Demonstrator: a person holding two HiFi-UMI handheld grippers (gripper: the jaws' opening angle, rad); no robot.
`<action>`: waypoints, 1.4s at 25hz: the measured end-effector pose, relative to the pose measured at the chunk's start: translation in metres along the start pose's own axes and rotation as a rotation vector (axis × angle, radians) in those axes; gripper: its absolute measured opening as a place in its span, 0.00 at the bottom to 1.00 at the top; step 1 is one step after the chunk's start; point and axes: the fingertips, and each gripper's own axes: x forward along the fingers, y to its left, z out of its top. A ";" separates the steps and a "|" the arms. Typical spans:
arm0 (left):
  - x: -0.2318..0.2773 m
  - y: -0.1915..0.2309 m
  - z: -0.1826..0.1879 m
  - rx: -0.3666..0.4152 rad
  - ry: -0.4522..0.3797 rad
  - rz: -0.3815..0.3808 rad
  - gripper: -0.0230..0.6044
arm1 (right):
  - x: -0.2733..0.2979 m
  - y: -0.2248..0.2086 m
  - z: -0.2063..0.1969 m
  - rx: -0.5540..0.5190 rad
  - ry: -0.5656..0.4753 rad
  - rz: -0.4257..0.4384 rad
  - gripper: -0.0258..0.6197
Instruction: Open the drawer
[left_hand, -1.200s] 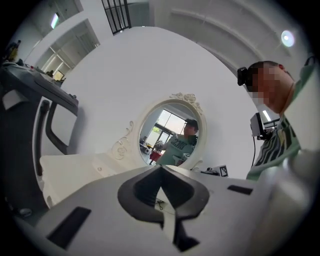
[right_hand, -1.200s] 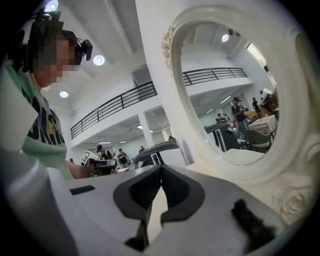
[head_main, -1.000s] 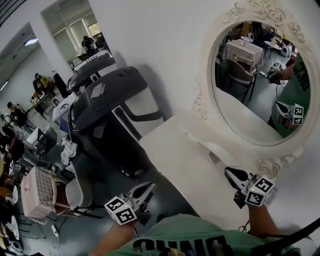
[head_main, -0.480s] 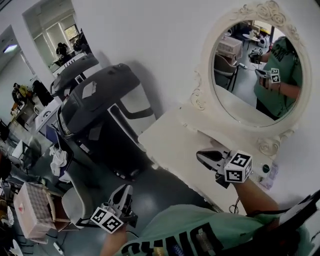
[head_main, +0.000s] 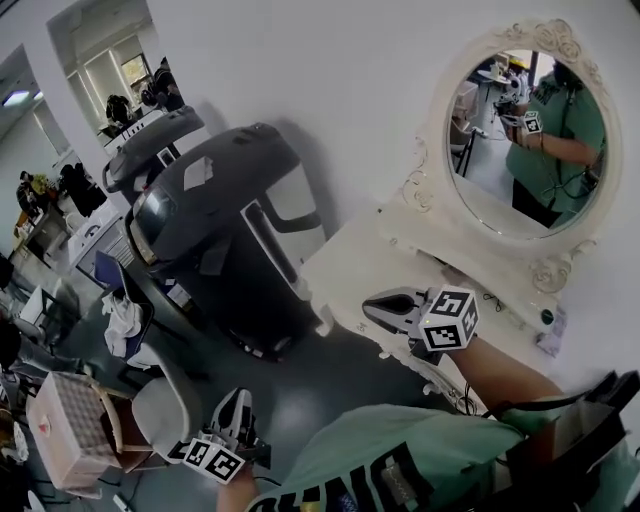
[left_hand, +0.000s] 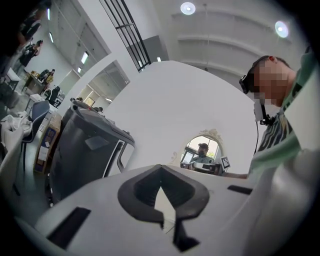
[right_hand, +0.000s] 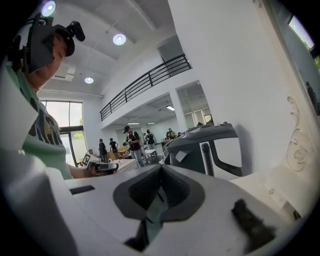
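Drawer: not opened as far as the views show. The front of the vanity (head_main: 365, 272) below its top reads flush, seen steeply from above, and I cannot pick out the drawer face or a handle for certain. It should sit in that front apron, beneath the white top and the oval mirror (head_main: 528, 135). Task judged at its very start — approach only, no contact. Left to do: reach the front, catch the handle or lip, pull outward. Right gripper (head_main: 372, 304) hangs over the near edge of the top, pointing along it toward the grey machine (head_main: 215, 225) that stands just beside the vanity. Its fingers are together with nothing between them, and its own view shows only the vanity's white surface and carved scroll at the right margin, apart from the tips. So the drawer lies below the right fingers rather than ahead of them — the gripper would likely need to drop and turn toward the front. Left gripper (head_main: 238, 402) is low over the floor, well apart from the vanity, fingers pressed together and empty; in its own view the mirror is small and far beyond the tips. Either set of fingers would have to part first to take a handle.
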 end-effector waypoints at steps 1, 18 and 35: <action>-0.004 0.004 0.000 -0.001 -0.005 0.013 0.05 | 0.006 0.002 -0.001 0.000 0.005 0.013 0.06; 0.128 -0.009 -0.148 0.000 0.223 0.188 0.05 | -0.025 -0.094 -0.038 0.008 0.030 0.210 0.06; 0.246 0.032 -0.291 0.273 0.608 0.046 0.30 | -0.023 -0.090 -0.078 0.066 0.040 0.230 0.06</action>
